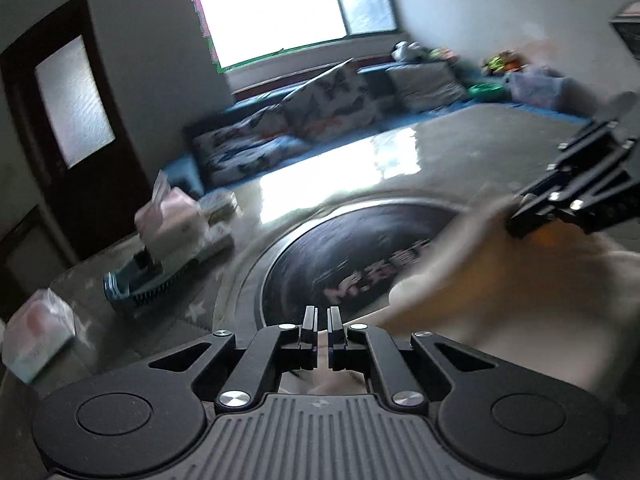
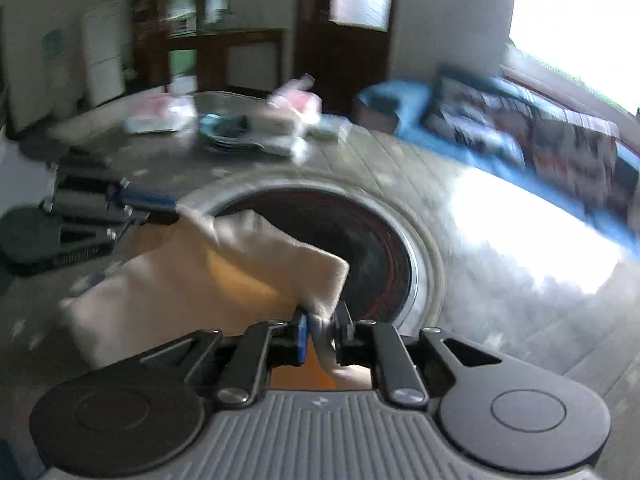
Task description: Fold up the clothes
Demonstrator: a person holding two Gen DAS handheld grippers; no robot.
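Home living room. Large bright window [image 1: 288,8] on far wall; low blue bench [image 1: 248,128] beneath it, patterned cushions [image 1: 280,128] along top. Dark wooden door [image 1: 68,112] with frosted glass pane. Round table [image 1: 400,168], glossy, dark disc [image 1: 344,256] set in middle. Tissue packs [image 1: 168,216] and small blue basket [image 1: 136,284] at table edge. Tall white fridge [image 2: 102,52] and dark wooden cabinet [image 2: 224,52] against back wall.

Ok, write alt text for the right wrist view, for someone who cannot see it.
The right gripper pinches one edge of a pale beige garment while the left gripper, at the left, grips its far corner, holding it over a round table with a dark inset centre. The blurred background shows packets on the table and a blue sofa.
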